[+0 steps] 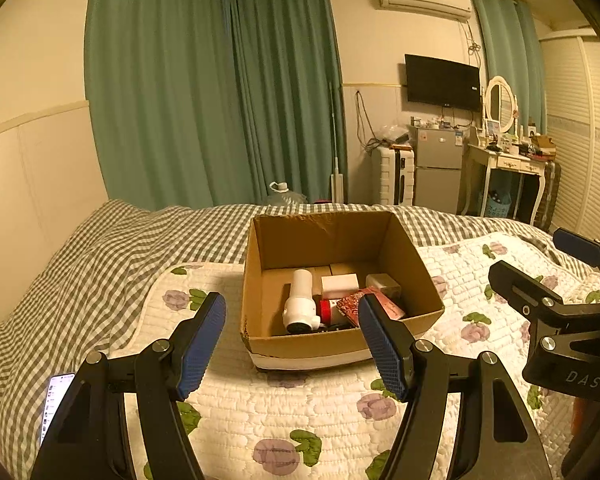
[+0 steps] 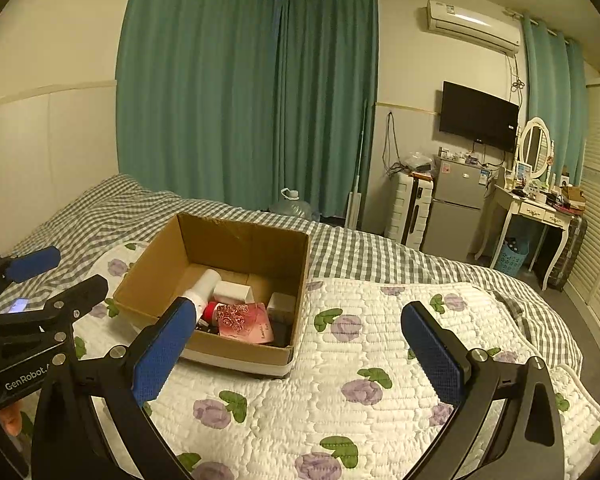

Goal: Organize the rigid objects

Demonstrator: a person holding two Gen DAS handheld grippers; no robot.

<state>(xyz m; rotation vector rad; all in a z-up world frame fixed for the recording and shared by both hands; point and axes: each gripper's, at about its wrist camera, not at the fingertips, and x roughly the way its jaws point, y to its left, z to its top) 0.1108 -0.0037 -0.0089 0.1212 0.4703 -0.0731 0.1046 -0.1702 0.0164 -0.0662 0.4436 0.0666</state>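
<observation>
An open cardboard box (image 1: 415, 268) stands on the flowered quilt (image 1: 284, 416) on the bed. It holds a white hair-dryer-like device (image 1: 300, 300), a white box (image 1: 339, 285), a red patterned packet (image 1: 353, 304), a red-capped item (image 1: 327, 309) and a small beige box (image 1: 383, 282). My left gripper (image 1: 292, 340) is open and empty, just in front of the box. My right gripper (image 2: 296, 354) is open and empty, to the right front of the box (image 2: 244, 240); it also shows in the left wrist view (image 1: 539, 264). The left gripper shows at the left of the right wrist view (image 2: 56, 276).
A phone (image 1: 56, 400) with a lit screen lies on the checked sheet (image 1: 100, 248) at the left. Beyond the bed stand green curtains (image 1: 220, 92), a water jug (image 1: 282, 194), a suitcase (image 1: 393, 176), a small fridge (image 1: 437, 168) and a dressing table (image 1: 507, 160).
</observation>
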